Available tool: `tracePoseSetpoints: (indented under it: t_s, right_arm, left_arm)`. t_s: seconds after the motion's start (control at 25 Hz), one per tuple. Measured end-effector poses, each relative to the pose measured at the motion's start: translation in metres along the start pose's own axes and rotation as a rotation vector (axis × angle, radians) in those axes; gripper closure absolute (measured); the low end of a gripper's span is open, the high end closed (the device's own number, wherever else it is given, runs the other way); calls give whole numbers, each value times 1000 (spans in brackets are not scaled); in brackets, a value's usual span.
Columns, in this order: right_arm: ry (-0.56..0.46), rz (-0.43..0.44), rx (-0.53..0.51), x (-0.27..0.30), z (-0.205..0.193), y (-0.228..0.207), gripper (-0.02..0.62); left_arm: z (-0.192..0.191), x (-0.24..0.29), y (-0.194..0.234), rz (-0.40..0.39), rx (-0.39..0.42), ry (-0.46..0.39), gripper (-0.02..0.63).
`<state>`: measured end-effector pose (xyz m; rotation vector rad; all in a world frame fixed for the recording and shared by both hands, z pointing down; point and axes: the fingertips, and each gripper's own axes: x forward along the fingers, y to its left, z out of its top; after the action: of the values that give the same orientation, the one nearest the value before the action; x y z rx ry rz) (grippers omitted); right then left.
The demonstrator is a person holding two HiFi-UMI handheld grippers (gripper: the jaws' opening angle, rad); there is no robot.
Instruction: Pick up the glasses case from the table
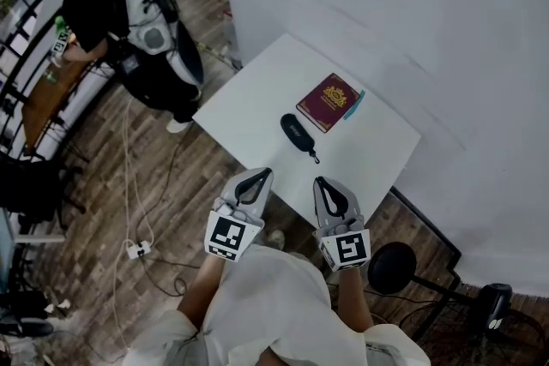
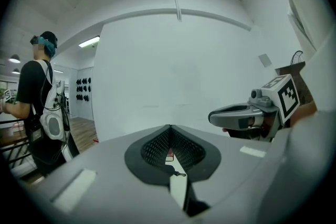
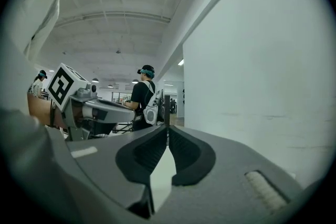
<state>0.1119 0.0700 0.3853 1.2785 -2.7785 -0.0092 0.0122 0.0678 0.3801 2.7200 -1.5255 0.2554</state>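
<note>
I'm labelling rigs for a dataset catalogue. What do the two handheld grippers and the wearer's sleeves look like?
Both the left gripper and right gripper have pale grey, tapering jaws lined with black textured pads. Each carries a white cube printed with black square markers. No cables show. The person wears a light, short-sleeved shirt.

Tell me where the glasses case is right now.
In the head view, the black glasses case lies on the white table, beside the maroon booklet's near-left edge, ahead of the left gripper and right gripper, apart from both.
</note>
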Motion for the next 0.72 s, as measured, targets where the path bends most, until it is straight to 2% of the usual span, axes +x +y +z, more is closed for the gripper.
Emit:
tracePoseSetpoints:
  t_s: [0.24, 0.48, 0.72]
  right_arm:
    - [19, -17, 5, 31, -7, -16, 578]
    - [48, -36, 8, 62, -16, -30, 577]
    - [100, -68, 13, 102, -30, -50, 575]
  left_arm:
    - [-3, 21, 25, 8, -2, 1, 588]
    - [-11, 49, 48, -25, -9, -3, 588]
    - [-33, 86, 79, -68, -46, 52, 588]
